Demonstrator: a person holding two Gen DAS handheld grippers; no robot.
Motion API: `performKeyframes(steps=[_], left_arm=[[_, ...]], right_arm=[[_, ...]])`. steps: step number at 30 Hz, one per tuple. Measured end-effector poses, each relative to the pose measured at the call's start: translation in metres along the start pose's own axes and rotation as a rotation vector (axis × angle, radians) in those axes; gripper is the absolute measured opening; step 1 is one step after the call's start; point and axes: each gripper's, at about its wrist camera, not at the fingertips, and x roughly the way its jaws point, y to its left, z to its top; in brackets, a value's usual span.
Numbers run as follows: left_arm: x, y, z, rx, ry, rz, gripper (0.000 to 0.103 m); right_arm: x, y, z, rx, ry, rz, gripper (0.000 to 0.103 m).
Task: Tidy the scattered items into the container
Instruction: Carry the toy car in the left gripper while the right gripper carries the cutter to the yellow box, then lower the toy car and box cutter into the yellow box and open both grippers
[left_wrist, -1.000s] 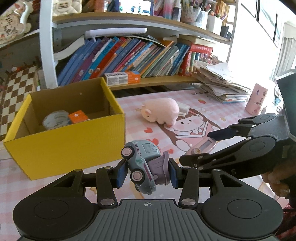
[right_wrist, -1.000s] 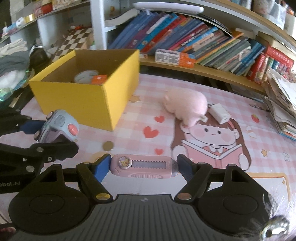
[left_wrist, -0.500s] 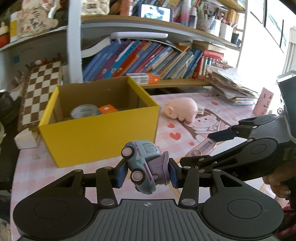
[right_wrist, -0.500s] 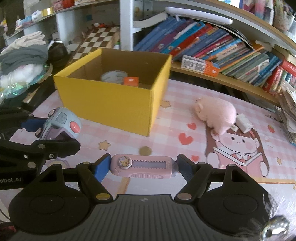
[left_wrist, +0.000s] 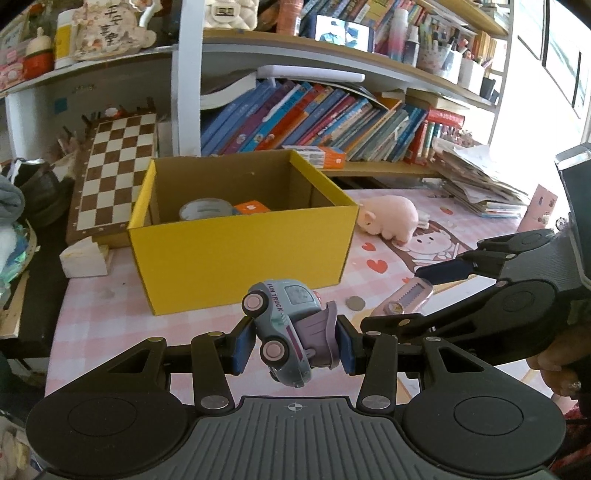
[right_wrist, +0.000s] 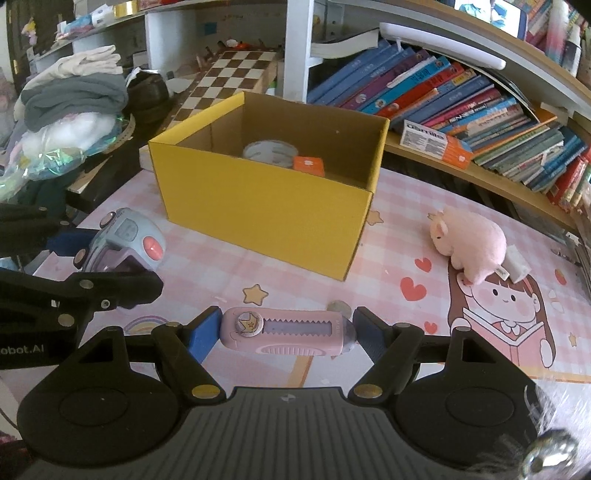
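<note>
My left gripper (left_wrist: 291, 341) is shut on a pale blue toy truck (left_wrist: 286, 325), held tilted above the pink checked table, in front of the yellow cardboard box (left_wrist: 240, 254). My right gripper (right_wrist: 284, 332) is shut on a pink utility knife (right_wrist: 284, 330), gripped lengthwise by its two ends. The box (right_wrist: 266, 210) is open at the top and holds a roll of tape (right_wrist: 269, 151) and a small orange box (right_wrist: 309, 165). In the right wrist view the toy truck (right_wrist: 125, 240) shows at the left; in the left wrist view the knife (left_wrist: 404, 301) shows at the right.
A pink plush pig (right_wrist: 469, 243) lies right of the box beside a small white block (right_wrist: 517, 262). A coin (right_wrist: 338, 306) rests on the table near the box's front corner. Bookshelves, a chessboard (left_wrist: 118, 173) and a paper stack (left_wrist: 480, 184) line the back. Folded clothes (right_wrist: 74, 96) pile up left.
Both grippers have moved left across the table with their loads, so the yellow box now sits straight ahead instead of at the left. Both grips are unchanged.
</note>
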Motion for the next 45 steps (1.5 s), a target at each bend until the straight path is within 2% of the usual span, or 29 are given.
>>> performKeyframes(steps=[8, 14, 27, 35, 45], left_arm=[[-0.002, 0.01, 0.004, -0.016, -0.027, 0.006, 0.044], [-0.003, 0.018, 0.02, -0.02, -0.074, 0.01, 0.044], [0.013, 0.046, 0.068, -0.007, -0.186, 0.061, 0.044], [0.043, 0.062, 0.092, 0.023, -0.176, 0.087, 0.044], [0.094, 0.069, 0.094, 0.051, -0.077, 0.071, 0.045]], right_arm=[[0.003, 0.006, 0.007, -0.025, -0.008, -0.003, 0.076], [0.001, 0.002, 0.022, -0.026, -0.032, -0.01, 0.076], [0.005, -0.02, 0.081, -0.044, -0.136, -0.055, 0.076], [0.027, -0.034, 0.124, -0.052, -0.181, -0.078, 0.076], [0.075, -0.039, 0.164, -0.027, -0.158, -0.05, 0.076]])
